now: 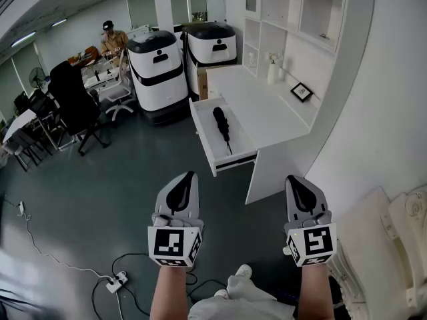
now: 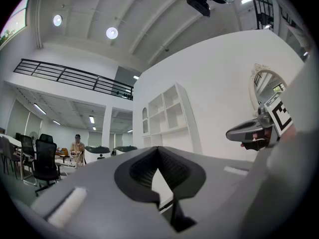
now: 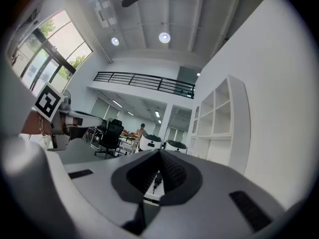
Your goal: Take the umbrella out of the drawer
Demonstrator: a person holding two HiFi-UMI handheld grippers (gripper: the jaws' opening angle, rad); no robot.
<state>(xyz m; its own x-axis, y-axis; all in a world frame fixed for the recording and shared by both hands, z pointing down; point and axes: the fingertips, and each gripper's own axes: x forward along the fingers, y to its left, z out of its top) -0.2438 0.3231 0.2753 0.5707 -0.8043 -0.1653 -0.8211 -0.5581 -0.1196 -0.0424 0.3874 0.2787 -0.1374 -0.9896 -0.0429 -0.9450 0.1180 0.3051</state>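
Observation:
A black folded umbrella (image 1: 221, 124) lies lengthwise in the open white drawer (image 1: 203, 136), which is pulled out from the white desk (image 1: 260, 109). Both grippers are held side by side well short of the drawer, over the grey floor. My left gripper (image 1: 187, 177) is shut with nothing in it; its jaws meet at the tips (image 2: 158, 152). My right gripper (image 1: 293, 179) is shut and empty as well. In the right gripper view the umbrella (image 3: 156, 179) shows small through the gap below the closed tips (image 3: 159, 155).
Two white-and-black machines (image 1: 155, 72) (image 1: 210, 49) stand beyond the drawer. A black office chair (image 1: 73, 105) and a person (image 1: 113, 39) are at the back left. A power strip with cables (image 1: 113, 282) lies on the floor. A framed picture (image 1: 301, 92) sits on the desk.

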